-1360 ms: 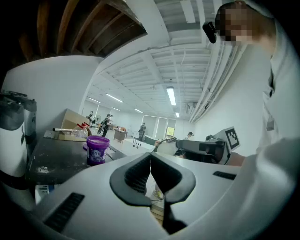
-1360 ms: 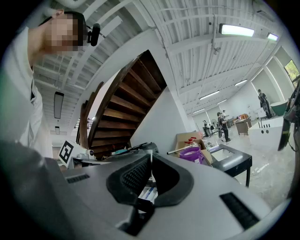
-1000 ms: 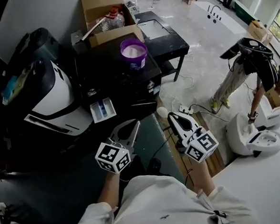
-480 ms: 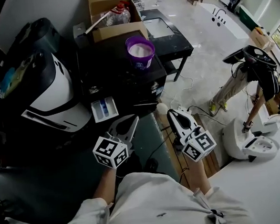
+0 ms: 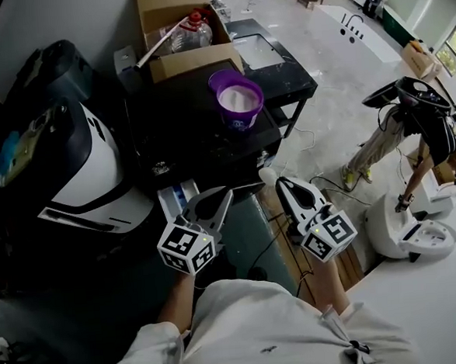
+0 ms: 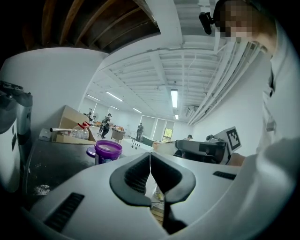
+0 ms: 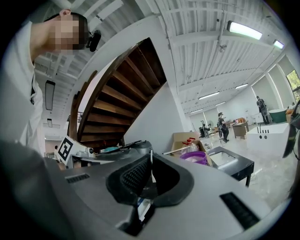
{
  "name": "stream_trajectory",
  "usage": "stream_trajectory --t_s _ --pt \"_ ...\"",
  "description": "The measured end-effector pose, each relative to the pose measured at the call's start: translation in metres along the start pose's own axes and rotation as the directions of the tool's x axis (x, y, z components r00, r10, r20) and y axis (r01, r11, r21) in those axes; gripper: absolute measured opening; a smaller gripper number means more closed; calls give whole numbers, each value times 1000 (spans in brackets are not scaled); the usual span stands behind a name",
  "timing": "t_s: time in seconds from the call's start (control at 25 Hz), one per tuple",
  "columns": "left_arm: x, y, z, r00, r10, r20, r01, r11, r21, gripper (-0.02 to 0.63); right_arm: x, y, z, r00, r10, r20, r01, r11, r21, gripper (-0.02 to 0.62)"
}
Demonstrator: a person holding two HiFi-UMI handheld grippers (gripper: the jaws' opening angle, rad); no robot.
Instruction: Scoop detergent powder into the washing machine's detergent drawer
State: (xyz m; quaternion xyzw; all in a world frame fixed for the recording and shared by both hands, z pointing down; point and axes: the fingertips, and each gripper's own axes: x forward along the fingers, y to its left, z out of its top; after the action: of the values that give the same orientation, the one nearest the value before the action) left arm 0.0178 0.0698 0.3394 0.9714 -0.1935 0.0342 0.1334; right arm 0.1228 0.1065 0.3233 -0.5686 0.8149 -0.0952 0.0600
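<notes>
Left tool [image 5: 226,193], right tool [image 5: 280,183] closed per gripper views; head view: drawer [image 5: 175,198] open

The head view looks steeply down from above the person onto the left tongs [image 5: 217,198] and right tongs [image 5: 283,184], each gripper view sits low, close behind its own tongs, facing forward and upward, and all three share the purple detergent tub [image 5: 240,99].
</notes>
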Motion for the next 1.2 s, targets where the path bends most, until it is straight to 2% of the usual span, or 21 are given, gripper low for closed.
stream_trajectory --t_s 0.32,0.76,1.2 --pt "15 46 12 999 -34 -6 34 999 -14 20 41 -8 4 999 -37 -11 37 999 -12 14" --pt "23 81 18 993 -115 -37 114 993 -15 20 81 -9 8 994 -110 12 110 994 -16 14" --pt "41 95 10 990 -126 -67 123 991 -44 20 98 -19 6 995 -96 7 96 995 -2 14"
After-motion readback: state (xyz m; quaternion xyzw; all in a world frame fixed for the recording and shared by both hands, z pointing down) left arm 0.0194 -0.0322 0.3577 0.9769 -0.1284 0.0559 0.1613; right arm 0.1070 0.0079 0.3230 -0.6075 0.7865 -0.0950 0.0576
